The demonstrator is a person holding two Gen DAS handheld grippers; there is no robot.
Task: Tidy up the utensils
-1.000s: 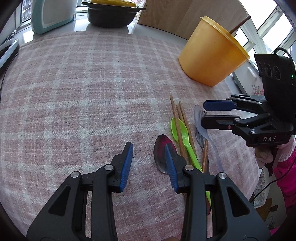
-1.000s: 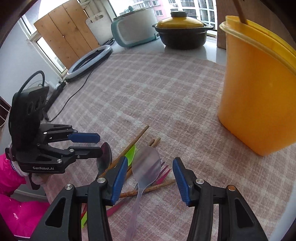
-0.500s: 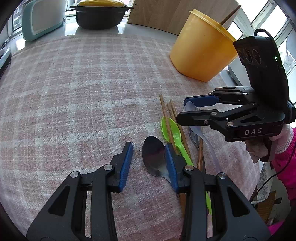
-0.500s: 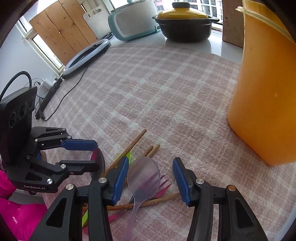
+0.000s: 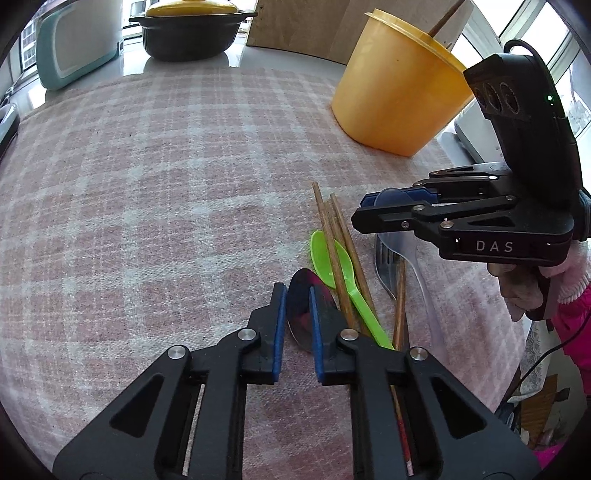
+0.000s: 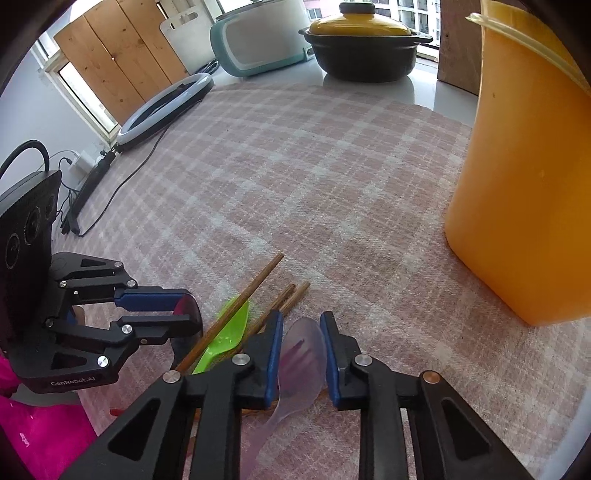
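Observation:
A pile of utensils lies on the plaid cloth: a metal spoon (image 5: 301,306), a green plastic spoon (image 5: 334,264), wooden chopsticks (image 5: 332,240), a metal fork (image 5: 386,262) and a clear plastic spoon (image 6: 301,365). My left gripper (image 5: 297,295) has closed around the metal spoon's bowl. My right gripper (image 6: 301,325) has closed around the clear spoon's bowl. A yellow bucket (image 5: 399,88) holding one chopstick stands at the far right, and shows in the right wrist view (image 6: 528,177).
A black pot with a yellow lid (image 5: 192,26) and a teal appliance (image 5: 77,40) stand at the back. A ring light (image 6: 166,107) with cables lies at the left. Wooden boards (image 6: 110,55) lean by the window.
Both grippers have closed from wide open, the left onto the metal spoon's bowl and the right onto the clear spoon's bowl. The right gripper moved forward over the pile.

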